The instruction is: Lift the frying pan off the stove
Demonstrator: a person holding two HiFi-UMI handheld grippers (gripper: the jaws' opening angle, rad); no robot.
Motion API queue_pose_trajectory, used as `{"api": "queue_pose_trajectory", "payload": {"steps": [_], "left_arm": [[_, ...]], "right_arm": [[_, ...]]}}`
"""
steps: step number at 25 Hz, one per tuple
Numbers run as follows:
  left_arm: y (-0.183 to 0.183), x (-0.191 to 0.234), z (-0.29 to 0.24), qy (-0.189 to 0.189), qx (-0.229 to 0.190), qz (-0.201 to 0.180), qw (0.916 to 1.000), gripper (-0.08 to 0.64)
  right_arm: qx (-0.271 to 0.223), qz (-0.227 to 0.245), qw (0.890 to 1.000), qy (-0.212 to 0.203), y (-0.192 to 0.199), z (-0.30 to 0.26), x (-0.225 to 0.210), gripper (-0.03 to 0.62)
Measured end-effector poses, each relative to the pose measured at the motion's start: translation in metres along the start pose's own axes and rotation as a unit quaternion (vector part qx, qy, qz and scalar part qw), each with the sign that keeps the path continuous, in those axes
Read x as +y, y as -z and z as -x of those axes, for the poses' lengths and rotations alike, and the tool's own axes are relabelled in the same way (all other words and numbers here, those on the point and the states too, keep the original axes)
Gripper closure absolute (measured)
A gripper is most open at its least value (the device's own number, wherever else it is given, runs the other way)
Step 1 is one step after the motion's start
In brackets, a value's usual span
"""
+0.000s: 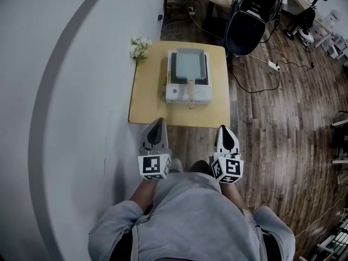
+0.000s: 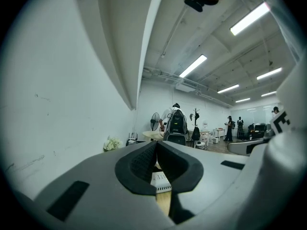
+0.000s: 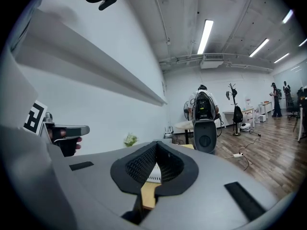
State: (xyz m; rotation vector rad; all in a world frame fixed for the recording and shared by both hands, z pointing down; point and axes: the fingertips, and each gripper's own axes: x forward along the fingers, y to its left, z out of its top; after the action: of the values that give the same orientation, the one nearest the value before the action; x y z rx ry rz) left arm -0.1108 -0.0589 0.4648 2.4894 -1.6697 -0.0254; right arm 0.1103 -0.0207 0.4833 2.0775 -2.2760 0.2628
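A square grey frying pan (image 1: 188, 64) with a wooden handle (image 1: 191, 89) sits on a white stove (image 1: 178, 94) in the middle of a small wooden table (image 1: 148, 94). Both grippers hover side by side at the table's near edge, well short of the stove. My left gripper (image 1: 157, 122) is shut and empty, and so is my right gripper (image 1: 224, 128). In the left gripper view the closed jaws (image 2: 157, 143) frame a slice of the stove (image 2: 161, 180). The right gripper view shows its closed jaws (image 3: 156, 143) before the stove (image 3: 153, 175), with the left gripper (image 3: 67, 131) off to the left.
A bunch of white flowers (image 1: 139, 47) stands at the table's far left corner against the white wall (image 1: 65, 91). A black chair with a backpack (image 1: 253, 15) stands behind the table to the right. A power strip and cable (image 1: 273, 65) lie on the wooden floor.
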Motion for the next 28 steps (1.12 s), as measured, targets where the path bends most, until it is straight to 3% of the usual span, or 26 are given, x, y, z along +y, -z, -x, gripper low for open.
{"api": "queue_pose_trajectory", "payload": {"steps": [9, 16, 24, 28], "left_arm": [[0.019, 0.013, -0.047, 0.003, 0.025, 0.010, 0.9996, 0.557], [0.026, 0.027, -0.110, 0.010, 0.047, 0.003, 0.9988, 0.557], [-0.013, 0.024, -0.173, 0.021, 0.031, -0.007, 0.9993, 0.557], [-0.001, 0.017, -0.195, 0.045, 0.062, 0.006, 0.9971, 0.557]], "right_arm": [[0.021, 0.012, 1.000, -0.001, 0.011, -0.049, -0.006, 0.594], [0.024, 0.007, 0.999, -0.022, 0.010, -0.121, -0.014, 0.594], [-0.001, -0.003, 0.999, -0.046, -0.029, -0.187, -0.028, 0.594], [0.012, 0.011, 0.998, -0.055, -0.026, -0.204, -0.033, 0.594]]}}
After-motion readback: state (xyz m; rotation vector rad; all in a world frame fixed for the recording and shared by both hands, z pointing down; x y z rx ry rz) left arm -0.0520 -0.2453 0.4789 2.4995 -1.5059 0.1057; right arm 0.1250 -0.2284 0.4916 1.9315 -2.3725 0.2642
